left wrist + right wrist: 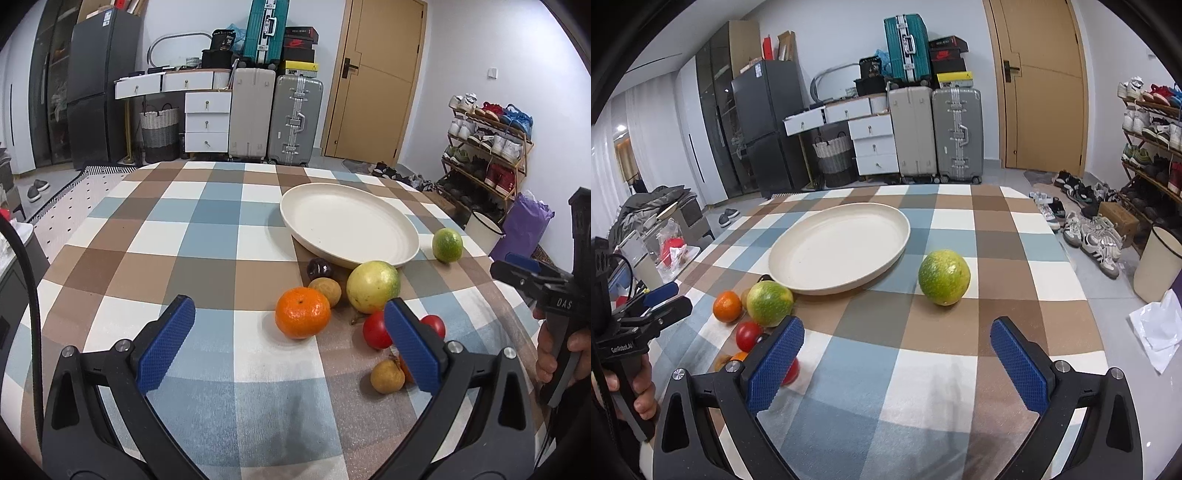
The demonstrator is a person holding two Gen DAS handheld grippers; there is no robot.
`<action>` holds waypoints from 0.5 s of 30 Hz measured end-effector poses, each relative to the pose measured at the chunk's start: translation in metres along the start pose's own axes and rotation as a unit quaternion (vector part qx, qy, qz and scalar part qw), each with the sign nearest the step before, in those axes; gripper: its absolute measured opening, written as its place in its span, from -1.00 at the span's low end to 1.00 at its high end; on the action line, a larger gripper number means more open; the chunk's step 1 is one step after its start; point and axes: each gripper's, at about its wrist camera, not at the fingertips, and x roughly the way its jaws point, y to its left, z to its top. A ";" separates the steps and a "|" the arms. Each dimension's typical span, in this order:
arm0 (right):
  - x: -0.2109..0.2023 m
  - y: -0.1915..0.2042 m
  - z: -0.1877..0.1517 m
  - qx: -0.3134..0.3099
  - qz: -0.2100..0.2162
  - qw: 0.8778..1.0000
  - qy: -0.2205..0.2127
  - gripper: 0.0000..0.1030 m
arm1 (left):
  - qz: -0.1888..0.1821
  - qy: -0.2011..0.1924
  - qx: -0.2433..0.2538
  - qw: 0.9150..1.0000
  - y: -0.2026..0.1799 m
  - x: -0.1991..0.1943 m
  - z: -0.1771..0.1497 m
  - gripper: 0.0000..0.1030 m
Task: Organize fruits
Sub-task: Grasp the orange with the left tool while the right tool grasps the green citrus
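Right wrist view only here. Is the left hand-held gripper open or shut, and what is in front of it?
Observer: The left hand-held gripper is open and empty; the orange lies just ahead of it.
Operator: Is anything tucked behind the big yellow-green fruit next to that orange?
Observer: Yes. A dark purple fruit sits by the near rim of the plate, with a small brownish fruit just in front of it.

On the table: 1 plate, 1 orange, 2 tomatoes, 2 green citrus, 2 small brown fruits, 1 dark fruit.
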 end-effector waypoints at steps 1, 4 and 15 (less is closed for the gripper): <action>0.003 -0.003 0.004 0.002 -0.002 1.000 0.007 1.00 | 0.004 0.002 0.003 1.000 0.000 0.002 0.001 0.98; 0.010 -0.011 0.012 0.006 -0.001 1.000 0.016 1.00 | 0.014 0.019 0.012 1.000 -0.003 0.011 0.005 0.98; 0.042 -0.037 0.033 0.033 -0.010 0.999 0.035 0.95 | 0.027 0.066 0.043 0.997 -0.010 0.046 0.013 0.97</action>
